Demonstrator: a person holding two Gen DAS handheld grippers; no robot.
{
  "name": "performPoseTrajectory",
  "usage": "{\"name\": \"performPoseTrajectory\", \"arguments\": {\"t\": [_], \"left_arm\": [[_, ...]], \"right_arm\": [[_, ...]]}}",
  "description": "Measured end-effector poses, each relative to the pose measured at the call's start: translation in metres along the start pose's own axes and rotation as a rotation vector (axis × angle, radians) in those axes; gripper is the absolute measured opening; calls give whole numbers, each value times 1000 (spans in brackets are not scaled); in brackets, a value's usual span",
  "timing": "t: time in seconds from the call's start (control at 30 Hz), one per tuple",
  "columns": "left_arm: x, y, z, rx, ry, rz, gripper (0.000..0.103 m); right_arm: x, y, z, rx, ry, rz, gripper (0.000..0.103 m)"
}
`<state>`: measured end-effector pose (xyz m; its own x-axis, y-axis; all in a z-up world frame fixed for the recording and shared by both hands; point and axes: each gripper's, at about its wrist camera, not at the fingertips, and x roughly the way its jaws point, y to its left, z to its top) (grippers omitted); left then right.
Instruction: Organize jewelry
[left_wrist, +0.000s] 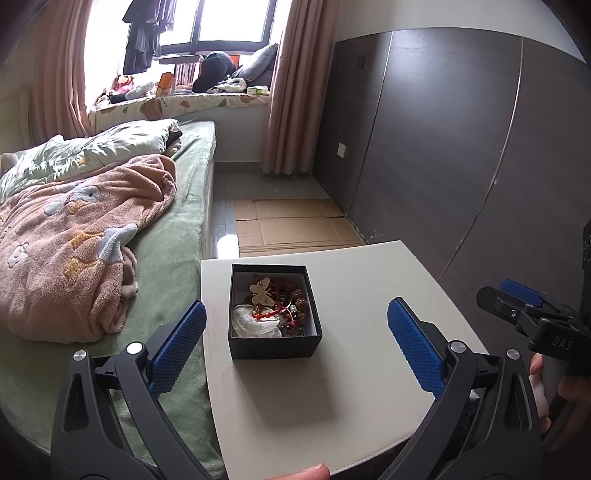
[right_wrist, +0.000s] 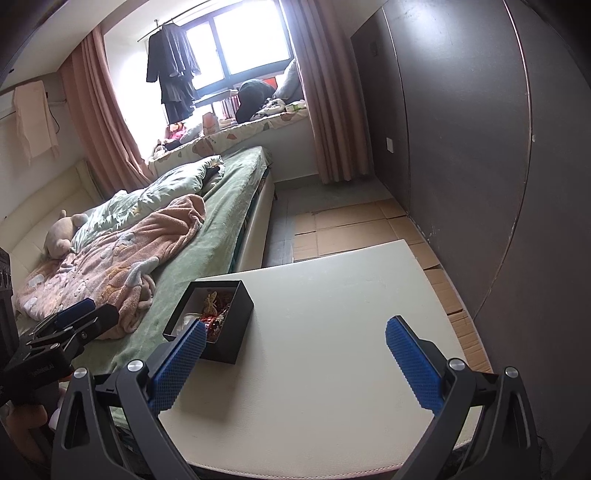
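Observation:
A black open box (left_wrist: 274, 346) stands on a white tabletop (left_wrist: 354, 295). It holds tangled jewelry: a cream butterfly piece (left_wrist: 263, 291), red cord and beads (left_wrist: 291, 314), and a white cloth (left_wrist: 255, 325). My left gripper (left_wrist: 295, 354) is open and empty, its blue pads either side of the box, just short of it. In the right wrist view the box (right_wrist: 229, 325) sits at the table's left edge. My right gripper (right_wrist: 295, 365) is open and empty over the table (right_wrist: 332, 314), to the right of the box; its left pad (right_wrist: 177, 369) overlaps the box's near corner.
A bed with a green sheet (left_wrist: 173, 258) and pink blanket (left_wrist: 74, 251) lies left of the table. A dark panelled wall (left_wrist: 461, 147) runs along the right. Flattened cardboard (left_wrist: 295, 225) covers the floor beyond the table. The right gripper shows in the left view (left_wrist: 524, 310).

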<state>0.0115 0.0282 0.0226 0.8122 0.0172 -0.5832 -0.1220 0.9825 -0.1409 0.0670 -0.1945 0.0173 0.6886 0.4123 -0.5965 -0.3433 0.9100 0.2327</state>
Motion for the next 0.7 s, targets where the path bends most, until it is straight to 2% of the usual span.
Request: {"name": "performPoseTrajectory", "arguments": {"t": [0.7], "left_arm": [[-1,-3,1,9,-11,10,98]], "right_arm": [[0,-1,1,6,-2,2,95]]}}
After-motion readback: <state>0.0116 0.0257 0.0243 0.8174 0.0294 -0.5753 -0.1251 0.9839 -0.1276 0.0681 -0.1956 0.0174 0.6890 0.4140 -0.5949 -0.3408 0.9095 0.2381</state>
